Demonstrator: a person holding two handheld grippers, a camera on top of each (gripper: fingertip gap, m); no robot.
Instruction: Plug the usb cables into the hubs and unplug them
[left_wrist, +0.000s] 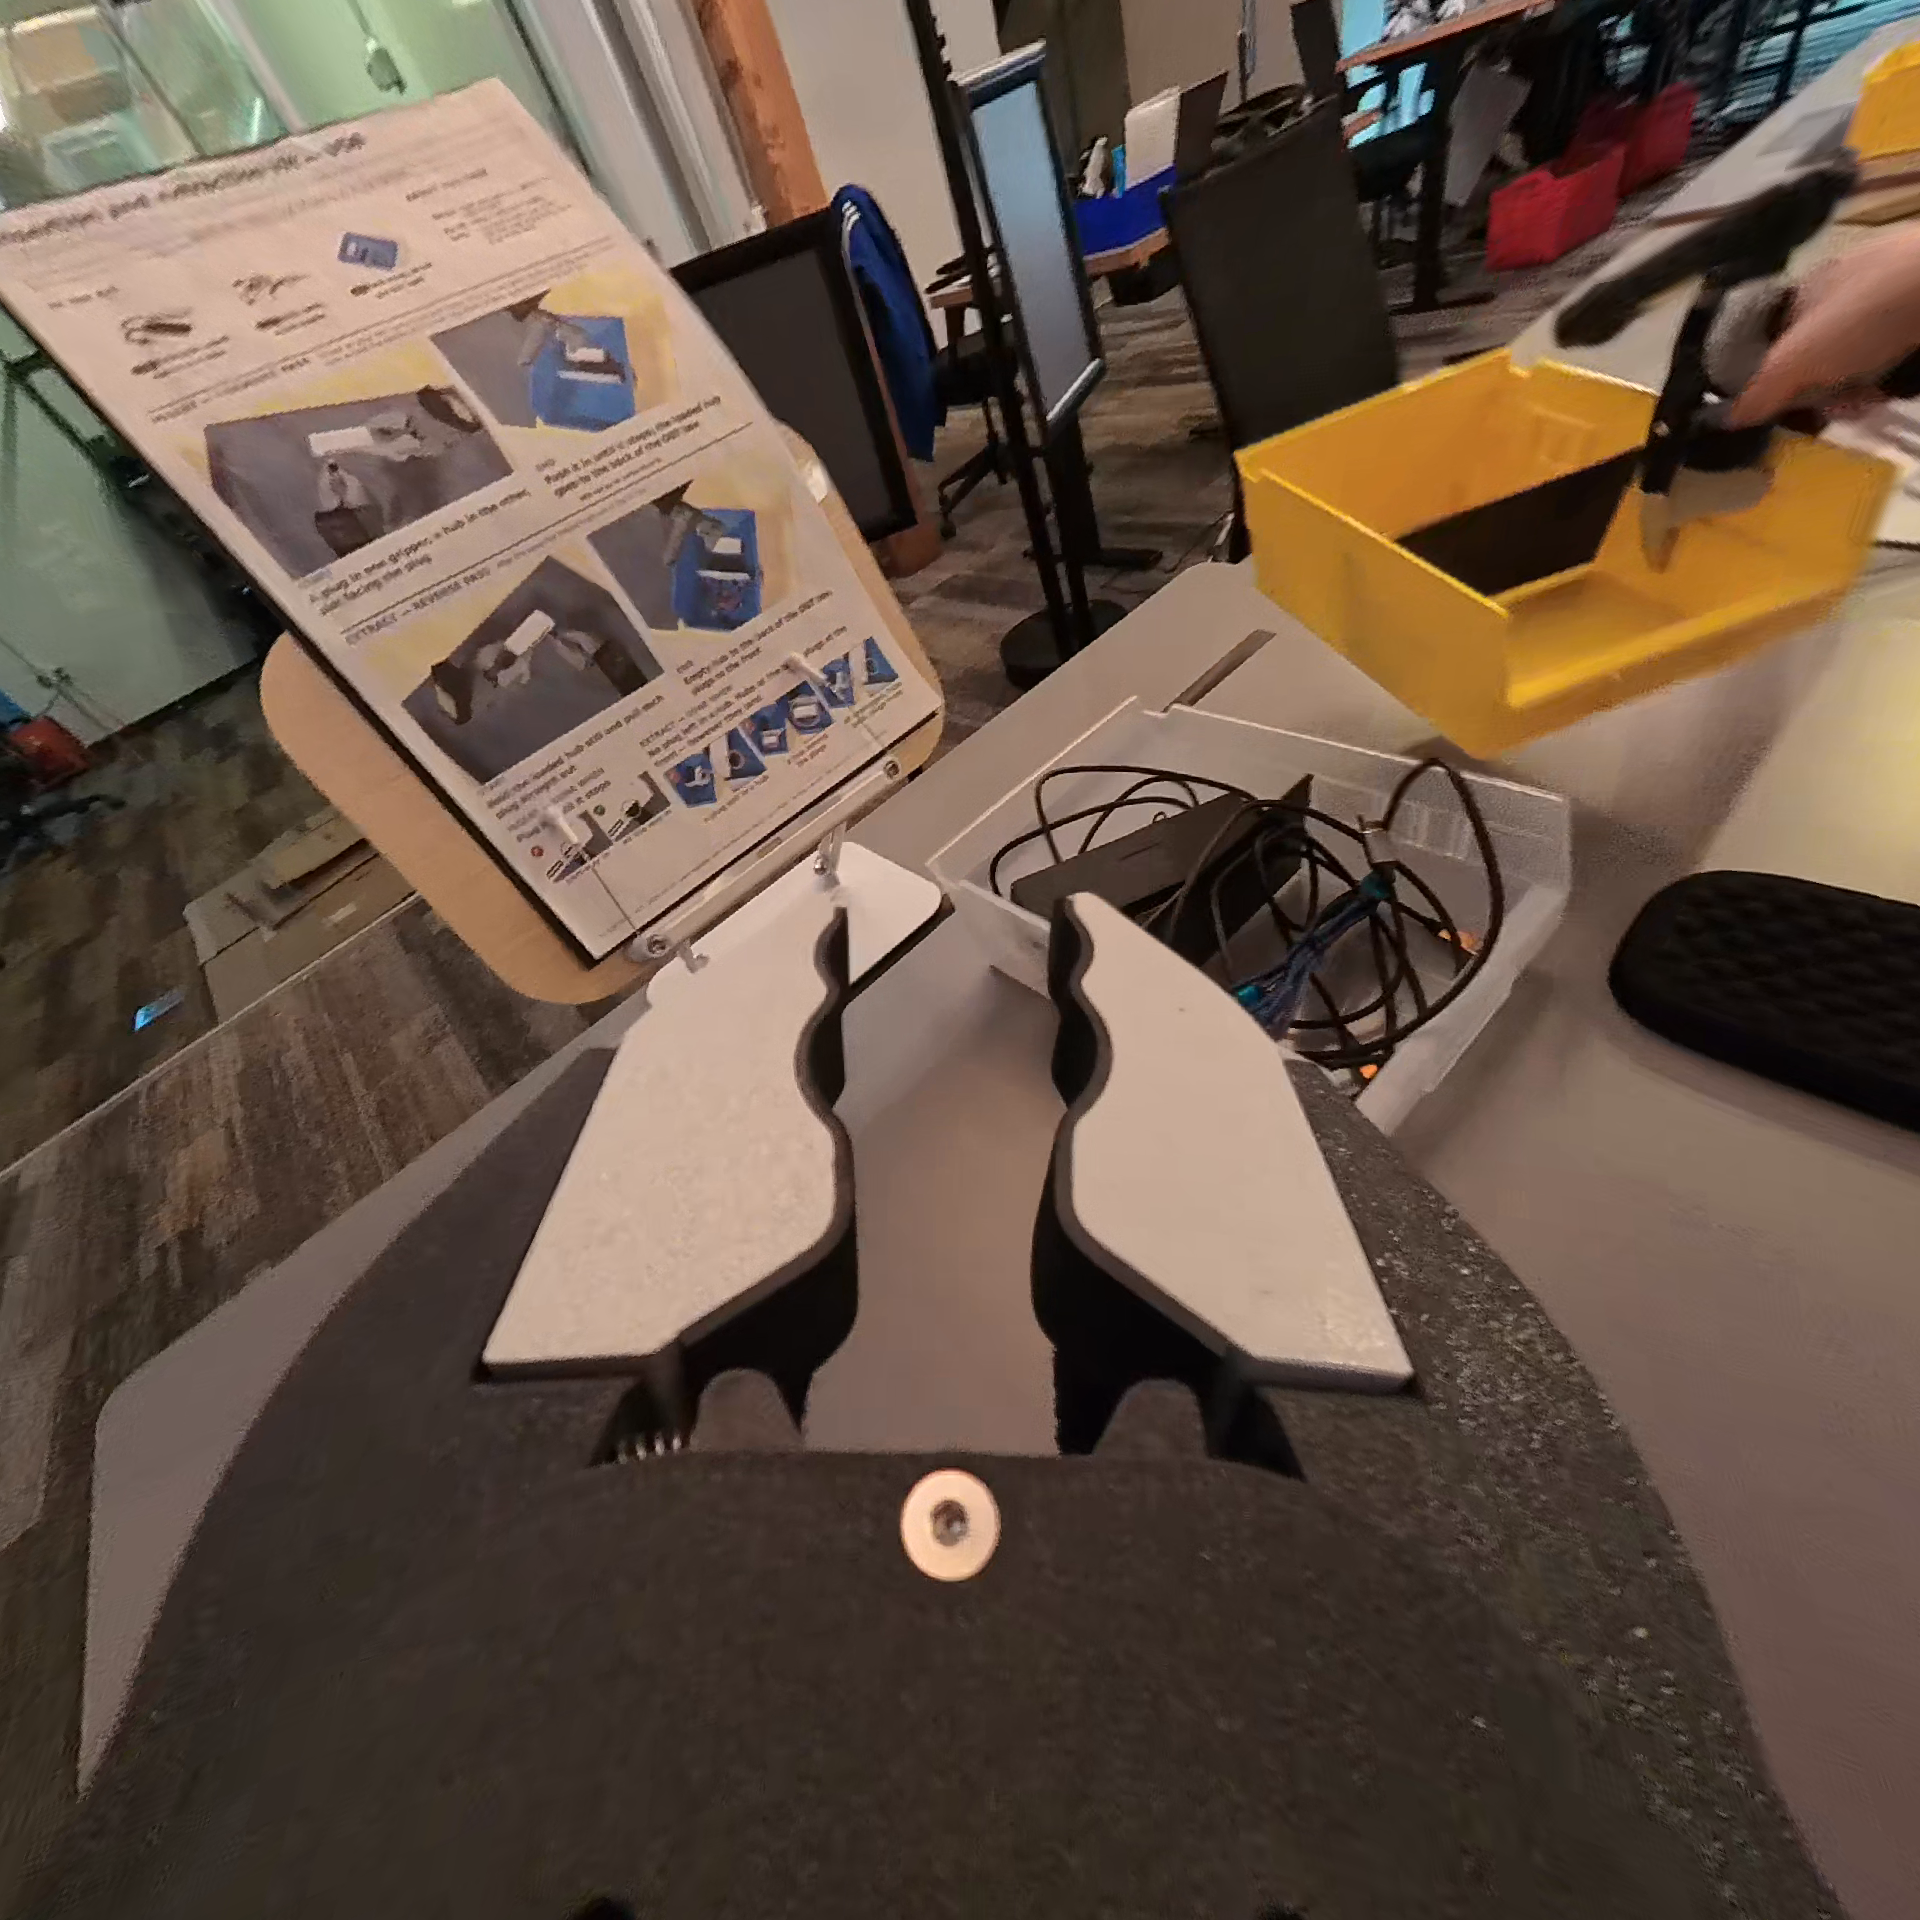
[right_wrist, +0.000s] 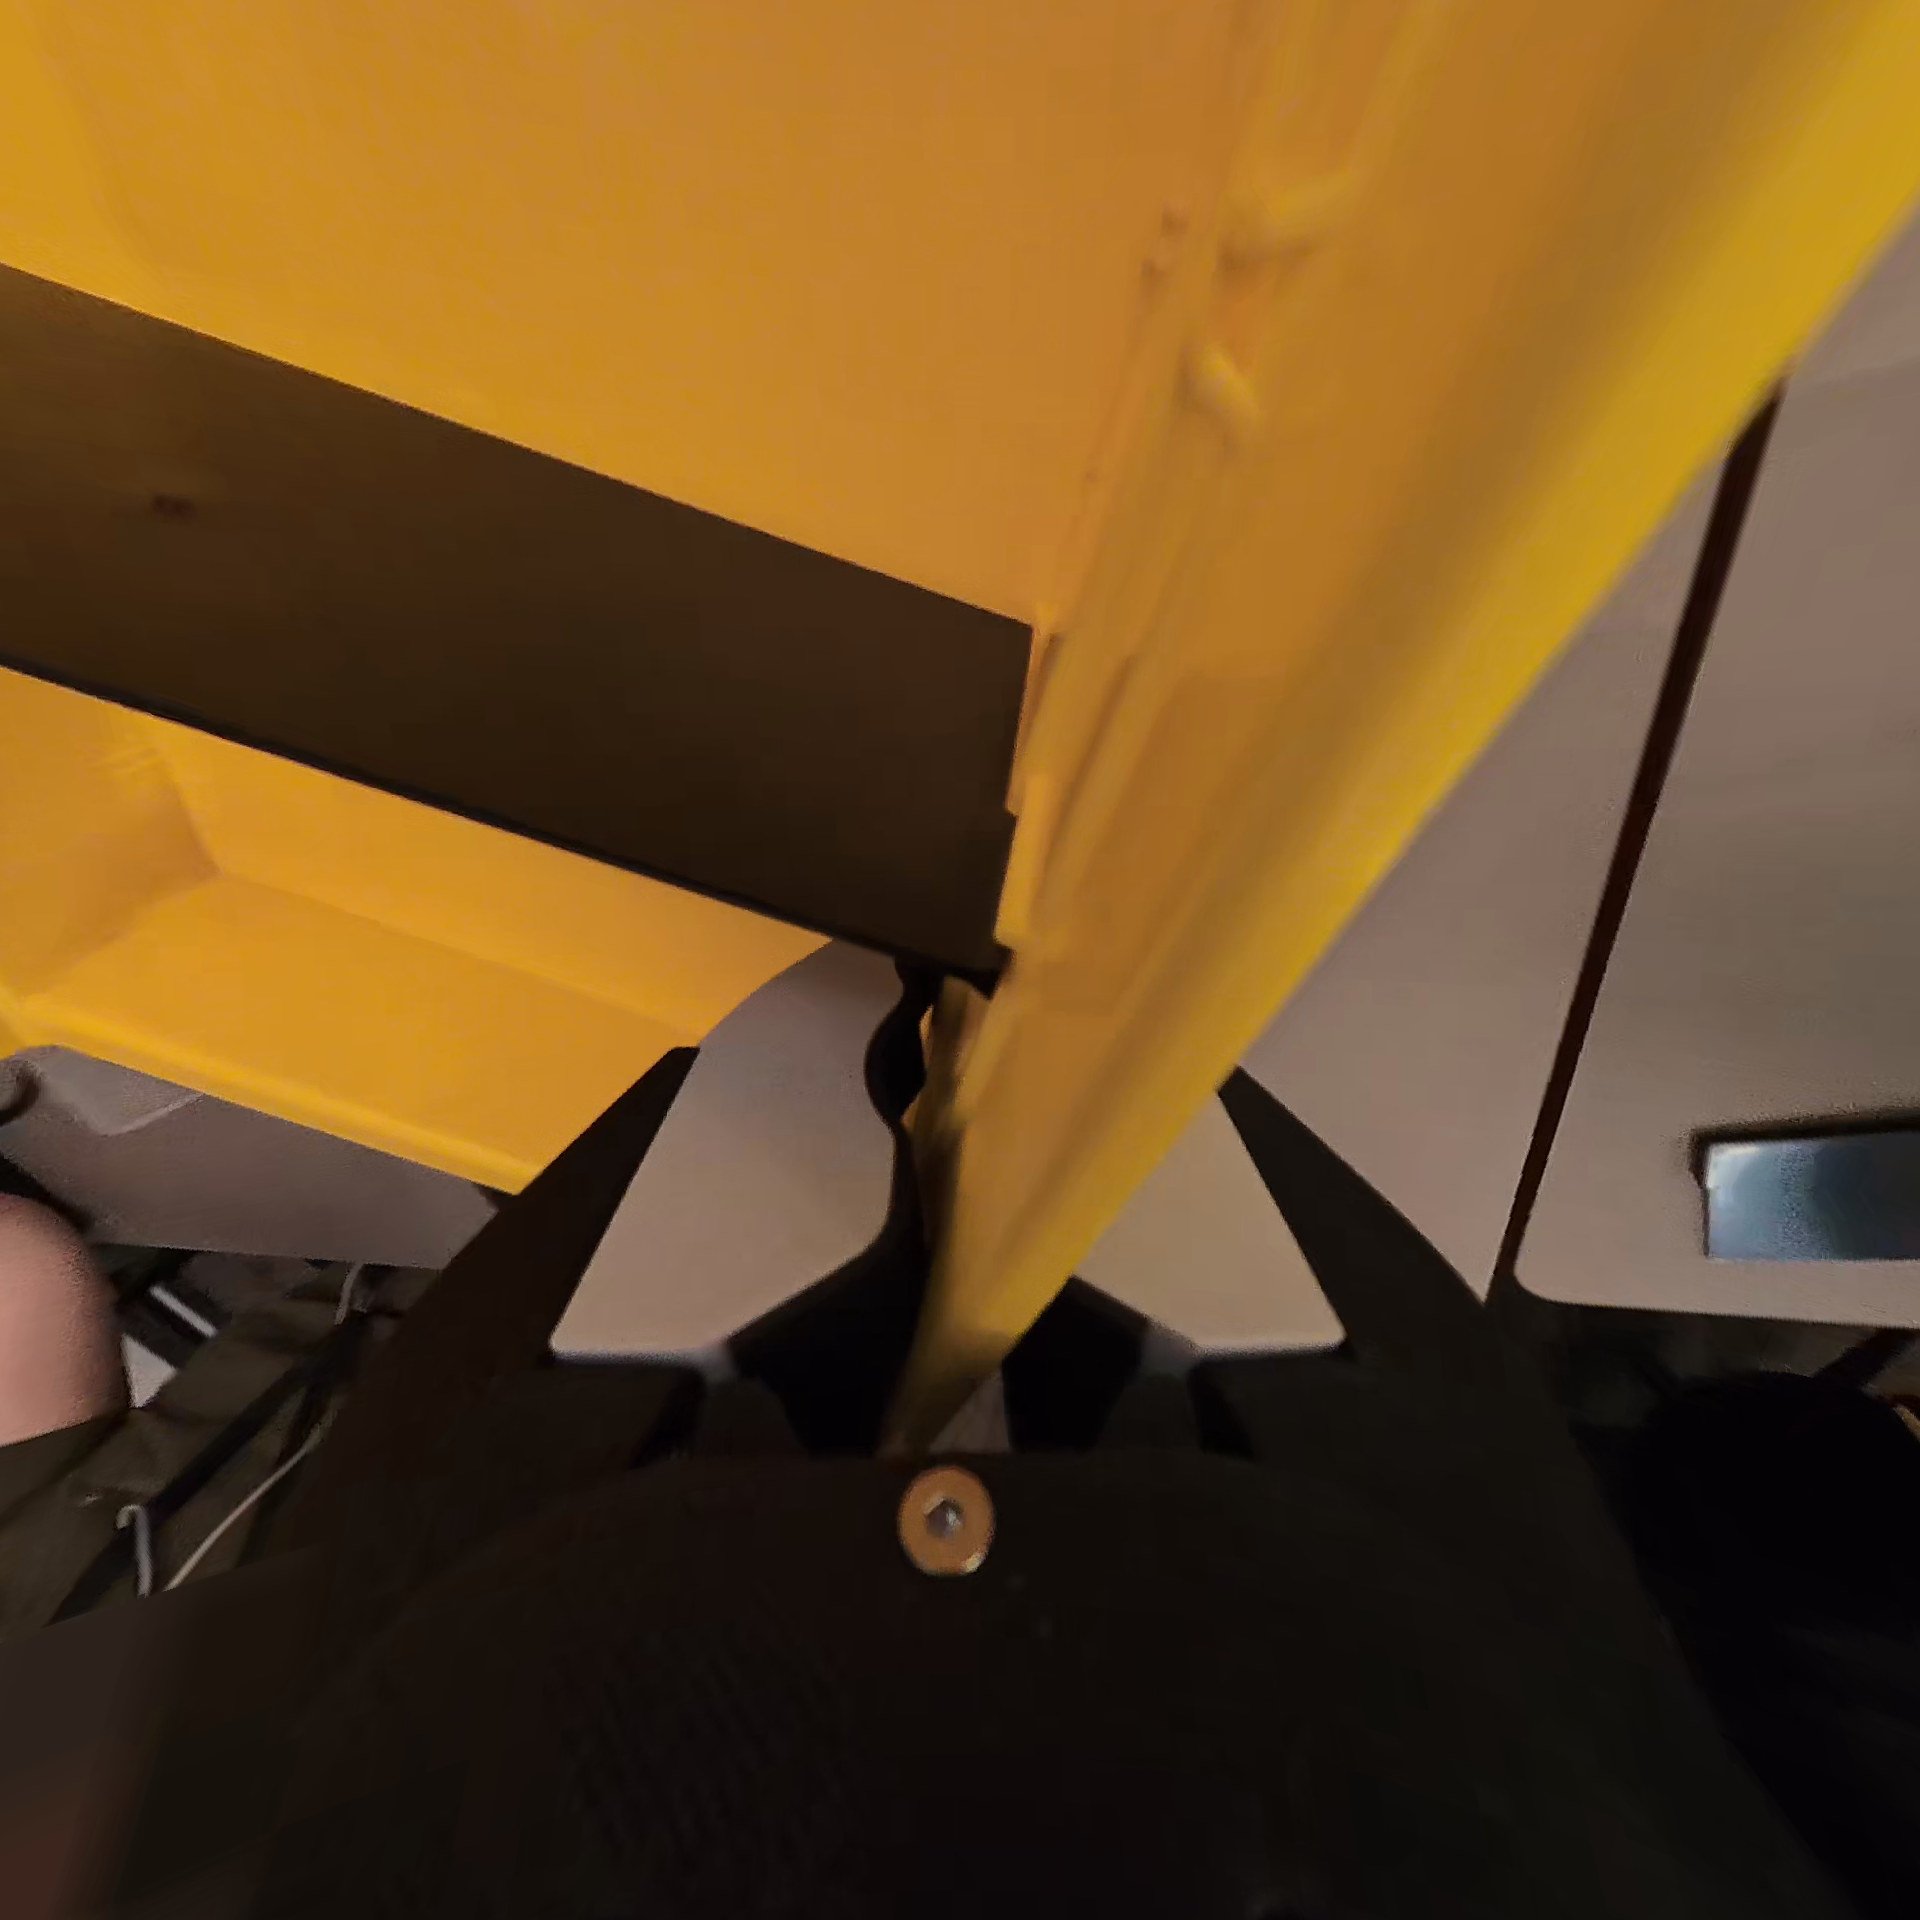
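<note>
My left gripper is open and empty, low over the grey table and pointing at a clear plastic tray. The tray holds a black hub tangled in black USB cables, with some blue cable. My right gripper is shut on the side wall of a yellow bin and holds it tilted in the air beyond the tray. In the right wrist view the gripper pinches the bin's wall. A black divider crosses the inside of the bin.
An instruction board on a wooden stand rises at the table's left edge. A black padded mat lies to the right of the tray. Chairs, monitors and desks stand beyond the table. A seam and a dark slot mark the tabletop. Tip to tip, the grippers are about 65 cm apart.
</note>
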